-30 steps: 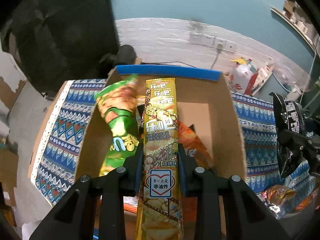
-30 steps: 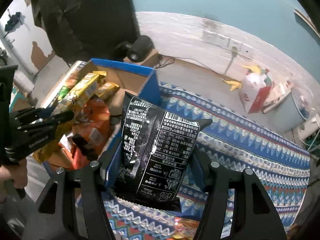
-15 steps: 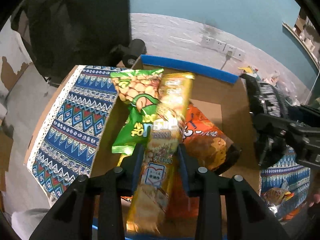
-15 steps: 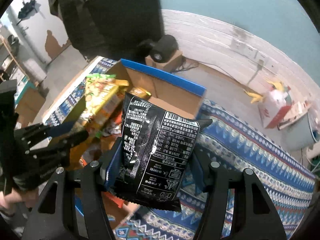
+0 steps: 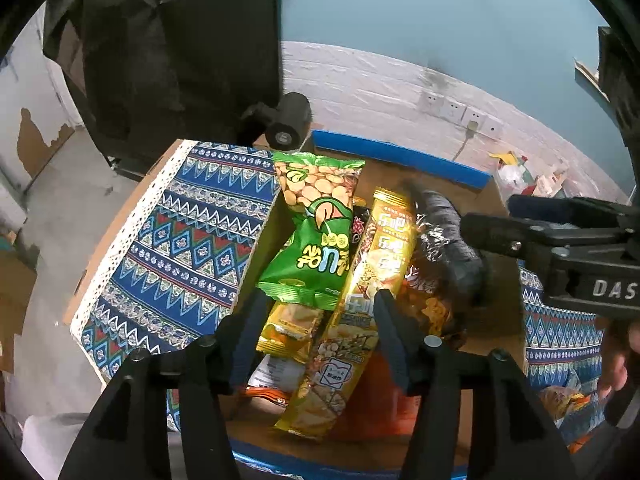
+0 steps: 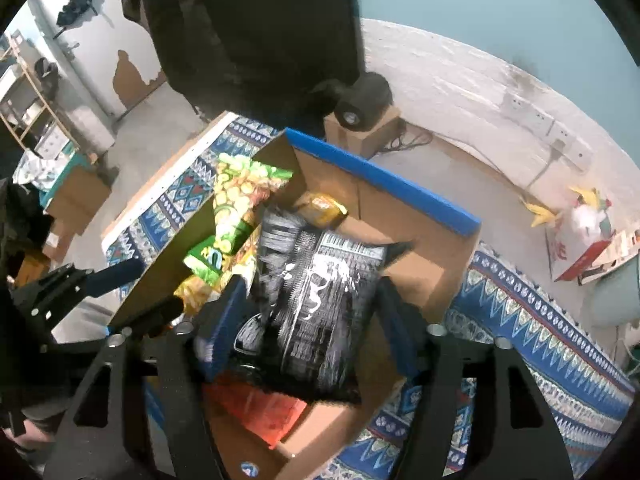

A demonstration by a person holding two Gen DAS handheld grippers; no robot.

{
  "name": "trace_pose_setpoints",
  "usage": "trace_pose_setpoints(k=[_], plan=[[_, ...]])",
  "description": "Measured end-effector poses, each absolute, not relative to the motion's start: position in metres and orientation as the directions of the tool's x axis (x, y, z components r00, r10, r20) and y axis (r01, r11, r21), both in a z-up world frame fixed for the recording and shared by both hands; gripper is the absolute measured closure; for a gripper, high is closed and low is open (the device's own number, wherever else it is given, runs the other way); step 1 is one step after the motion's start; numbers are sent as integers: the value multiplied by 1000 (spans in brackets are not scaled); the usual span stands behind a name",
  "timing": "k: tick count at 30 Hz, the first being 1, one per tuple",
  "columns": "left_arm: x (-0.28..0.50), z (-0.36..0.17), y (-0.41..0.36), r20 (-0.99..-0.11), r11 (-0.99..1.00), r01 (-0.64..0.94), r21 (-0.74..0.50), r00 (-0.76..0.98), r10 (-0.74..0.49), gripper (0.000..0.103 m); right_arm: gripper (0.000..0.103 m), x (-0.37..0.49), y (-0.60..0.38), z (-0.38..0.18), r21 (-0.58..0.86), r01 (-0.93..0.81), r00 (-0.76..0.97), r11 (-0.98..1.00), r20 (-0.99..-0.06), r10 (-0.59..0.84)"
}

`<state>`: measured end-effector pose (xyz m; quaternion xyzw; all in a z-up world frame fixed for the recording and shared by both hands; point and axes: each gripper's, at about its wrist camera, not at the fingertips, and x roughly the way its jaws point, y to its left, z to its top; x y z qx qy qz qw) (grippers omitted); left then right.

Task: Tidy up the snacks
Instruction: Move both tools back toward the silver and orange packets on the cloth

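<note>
Risk: both grippers crowd the cardboard box. My left gripper is spread, yellow packet released inside. My right gripper looks spread around the black bag, which may snag on neighbouring packets.

Left wrist view: close, steeply down into cardboard box. Right wrist view: close, from box's right, facing same way. Shared: box, patterned cloth.

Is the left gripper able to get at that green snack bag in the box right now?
Probably yes. The left gripper is open over the cardboard box, and the green snack bag lies on top just ahead, uncovered, beside the long yellow pack.
</note>
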<state>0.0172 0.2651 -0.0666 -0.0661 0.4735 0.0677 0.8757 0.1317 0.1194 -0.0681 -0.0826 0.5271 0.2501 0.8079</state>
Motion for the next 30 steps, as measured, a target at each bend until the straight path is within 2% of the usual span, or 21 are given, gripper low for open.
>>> trace_pose_setpoints(k=[4, 17, 30], plan=[[17, -62, 260, -835, 983, -177, -53, 548, 54, 39, 21, 129, 113, -58, 105, -482, 354, 870, -885, 303], [13, -47, 201, -824, 998, -26, -55, 566, -31, 35, 20, 99, 60, -37, 40, -431, 387, 902, -894, 224], [1, -48, 117, -829, 984, 178, -2, 551, -101, 32, 20, 57, -25, -35, -4, -296, 386, 955, -915, 115]])
